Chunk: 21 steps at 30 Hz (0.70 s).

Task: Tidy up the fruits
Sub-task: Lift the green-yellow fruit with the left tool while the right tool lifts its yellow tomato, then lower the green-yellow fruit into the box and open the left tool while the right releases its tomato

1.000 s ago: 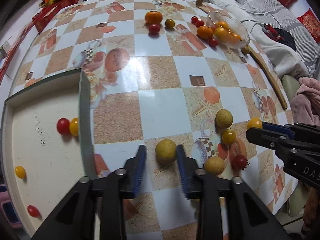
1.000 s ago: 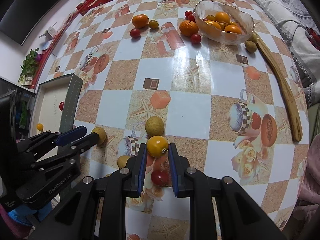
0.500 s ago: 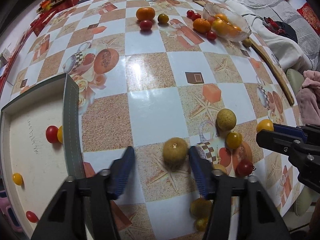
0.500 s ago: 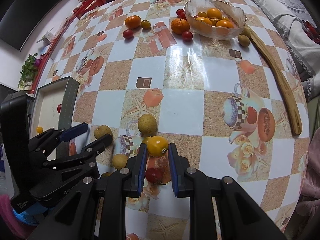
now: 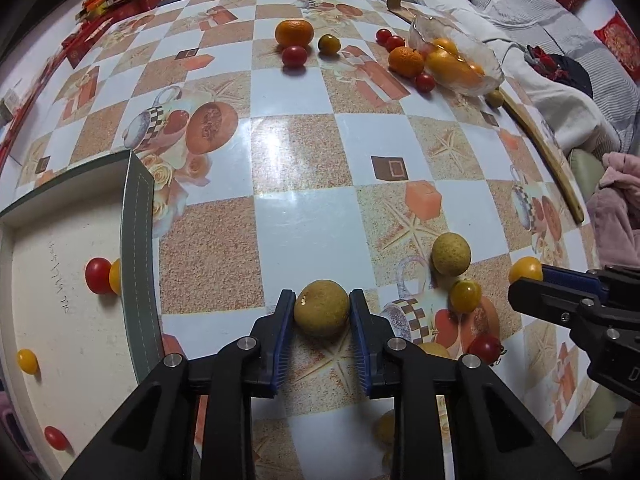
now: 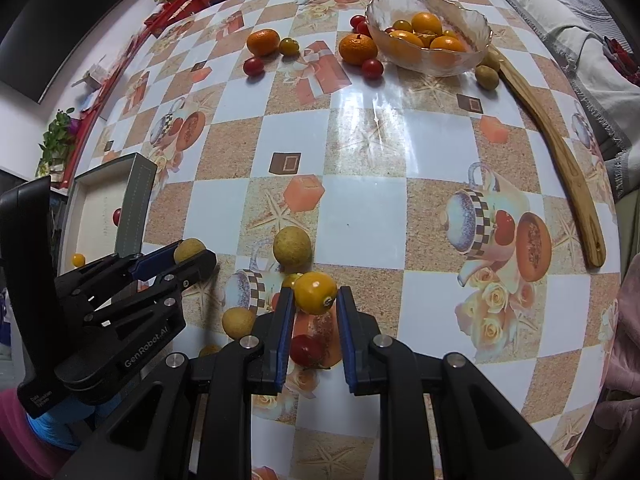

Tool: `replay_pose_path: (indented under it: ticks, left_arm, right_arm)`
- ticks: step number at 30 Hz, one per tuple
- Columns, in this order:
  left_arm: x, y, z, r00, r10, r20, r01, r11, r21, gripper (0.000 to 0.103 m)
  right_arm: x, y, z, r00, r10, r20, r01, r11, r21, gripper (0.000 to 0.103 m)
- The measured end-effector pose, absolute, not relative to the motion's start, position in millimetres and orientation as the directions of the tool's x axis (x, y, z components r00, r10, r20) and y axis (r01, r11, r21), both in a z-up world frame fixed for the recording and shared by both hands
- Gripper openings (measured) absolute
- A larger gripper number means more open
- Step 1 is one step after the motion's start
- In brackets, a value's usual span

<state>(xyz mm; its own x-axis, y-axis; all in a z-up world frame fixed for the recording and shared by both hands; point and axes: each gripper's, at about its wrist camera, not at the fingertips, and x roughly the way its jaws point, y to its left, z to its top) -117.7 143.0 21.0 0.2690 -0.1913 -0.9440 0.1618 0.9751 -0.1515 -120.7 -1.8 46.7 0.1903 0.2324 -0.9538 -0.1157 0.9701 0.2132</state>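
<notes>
Since the earlier frame the left gripper (image 5: 322,314) has narrowed its jaws around a tan longan (image 5: 322,307) on the table (image 5: 292,184), and they are closing now, the blue pads at or just touching its sides. The right gripper (image 6: 316,300) is clenched on a yellow cherry tomato (image 6: 315,293), which appears lifted clear of the cloth near the front edge.

Risks, as I judge them: the longan sits far out at the pad tips, so a slightly off-centre squeeze could squirt it forward across the glossy cloth; too hard a pinch could crack its shell. The two grippers work close together, so a careless swing toward the box (image 5: 138,248) at the left edge could knock them together or scatter the fruit lying between them.

Counted, in the left view:
- box: two red and two yellow cherry tomatoes;
- front of the table: about four longans, the gripped one included, one of them half hidden, plus one loose yellow and one loose red cherry tomato (image 6: 306,351);
- far side: two loose mandarins, about four red tomatoes, and a glass bowl (image 6: 430,36) of orange fruit, which I cannot count exactly.
</notes>
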Motion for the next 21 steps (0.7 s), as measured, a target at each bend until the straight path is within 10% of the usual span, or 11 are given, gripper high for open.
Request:
replay_pose_path:
  ticks: [21]
  left_arm:
    - [-138.2, 212.1, 67.9, 0.355, -0.168, -0.919, 0.035, 0.985, -0.167, 0.029]
  right_arm:
    - [-104.5, 53.9, 61.0, 0.189, 0.274, -0.943, -0.239, 0.944, 0.226, 0.023]
